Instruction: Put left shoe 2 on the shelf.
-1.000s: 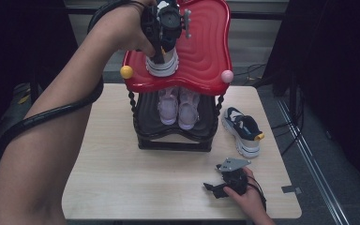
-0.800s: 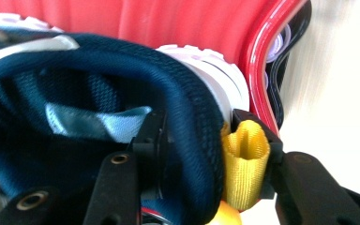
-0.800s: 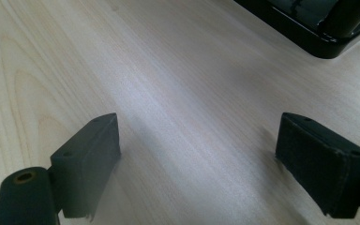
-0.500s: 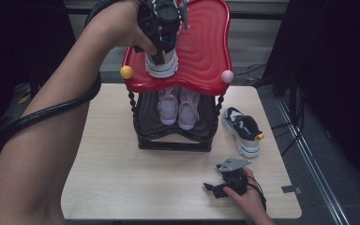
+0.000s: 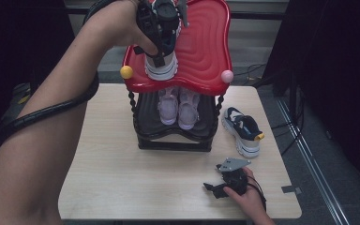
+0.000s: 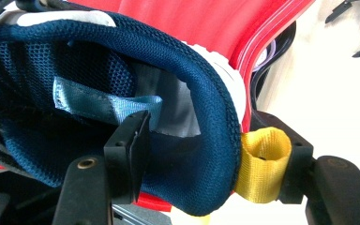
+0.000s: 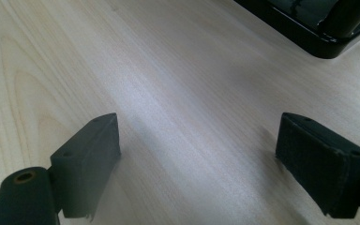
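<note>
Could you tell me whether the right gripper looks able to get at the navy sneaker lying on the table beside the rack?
Probably yes: the right gripper rests open on the table, the navy sneaker lies close ahead of it, and only bare tabletop lies between them.

Seen from above, front of the navy sneaker hidden under the left gripper and the hand holding it; toes of the pink shoes covered by the red top shelf; far rim of that shelf cut by the frame's top edge; in the left gripper view, sneaker's heel collar cropped at left and top; whether the pads pressed the collar, impossible to tell.
</note>
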The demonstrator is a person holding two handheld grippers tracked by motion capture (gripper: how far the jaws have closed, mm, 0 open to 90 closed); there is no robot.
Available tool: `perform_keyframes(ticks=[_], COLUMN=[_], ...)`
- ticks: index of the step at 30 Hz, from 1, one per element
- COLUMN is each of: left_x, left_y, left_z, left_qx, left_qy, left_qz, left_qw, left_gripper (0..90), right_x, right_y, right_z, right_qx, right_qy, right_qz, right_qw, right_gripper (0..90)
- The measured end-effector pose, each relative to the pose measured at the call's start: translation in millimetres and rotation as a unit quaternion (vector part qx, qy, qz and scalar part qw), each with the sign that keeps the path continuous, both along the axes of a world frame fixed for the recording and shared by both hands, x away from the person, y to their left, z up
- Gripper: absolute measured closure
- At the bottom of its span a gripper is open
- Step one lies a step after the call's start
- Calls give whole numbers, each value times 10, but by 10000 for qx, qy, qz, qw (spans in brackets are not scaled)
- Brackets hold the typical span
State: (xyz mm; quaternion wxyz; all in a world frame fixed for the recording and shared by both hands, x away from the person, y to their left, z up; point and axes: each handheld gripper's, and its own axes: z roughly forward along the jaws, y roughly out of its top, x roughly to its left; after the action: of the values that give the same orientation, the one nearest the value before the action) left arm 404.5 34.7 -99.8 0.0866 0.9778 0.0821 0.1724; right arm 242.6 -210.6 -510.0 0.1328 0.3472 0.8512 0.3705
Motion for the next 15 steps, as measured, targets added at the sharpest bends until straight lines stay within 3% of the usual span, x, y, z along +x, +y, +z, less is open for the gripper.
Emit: perform_keyframes(ticks=[15], left_x=[-40], left_y=[9], left_z=[55], left_qx=[-84], left_qy=[170], left_qz=[224], left_qw=[9996], left_gripper=[351], right_x=[0], right_y=[0], right_z=[0], right_qx=[0], right_qy=[-1], right_qz=[0], right_qw=[10000], right_gripper=[134])
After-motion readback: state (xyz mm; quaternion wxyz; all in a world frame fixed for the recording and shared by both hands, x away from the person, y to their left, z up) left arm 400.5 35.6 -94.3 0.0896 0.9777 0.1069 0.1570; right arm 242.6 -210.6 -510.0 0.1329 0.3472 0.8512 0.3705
